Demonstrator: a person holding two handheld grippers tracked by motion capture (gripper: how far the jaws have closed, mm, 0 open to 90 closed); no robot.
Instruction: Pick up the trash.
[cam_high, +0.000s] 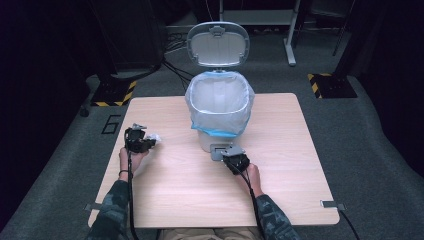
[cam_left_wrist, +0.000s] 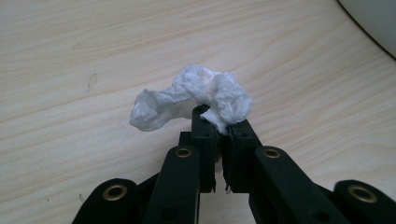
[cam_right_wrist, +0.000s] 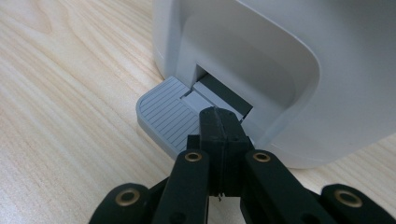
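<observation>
High view, from the left: left hand-held gripper (cam_high: 141, 142) low over the tabletop (cam_high: 175, 192), near its left edge, clamped on a crumpled paper wad (cam_high: 155, 136) that pokes out toward the bin (cam_high: 204, 141).

Seen close in the left gripper view: jaws of the left hand-held gripper (cam_left_wrist: 219, 122) drawn narrow, pinching only the right-hand lobe of the paper wad (cam_left_wrist: 189, 95); rest of the wad trailing free to the left, resting on or just above the wood, hard to tell which.

Handling, as a judgement: very light, soft, springy, no weight to fight. Not fragile, but liable to tear or slide out of a thin pinch at one corner. Better held through the bulk of the crumple. Likely to cling to the pads on release, so worth opening wide right over the opening.

Middle of the high view: bin on the tabletop, pale liner (cam_high: 220, 117) folded over the rim, lid (cam_high: 218, 45) tipped up and back, mouth open.

Right of that: right hand-held gripper (cam_high: 235, 161) at the foot of the bin. In the right gripper view: jaws closed together with nothing between them, tips of the right hand-held gripper (cam_right_wrist: 219, 116) pressed on the grey ribbed pedal (cam_right_wrist: 163, 114), probably holding the lid up.
</observation>
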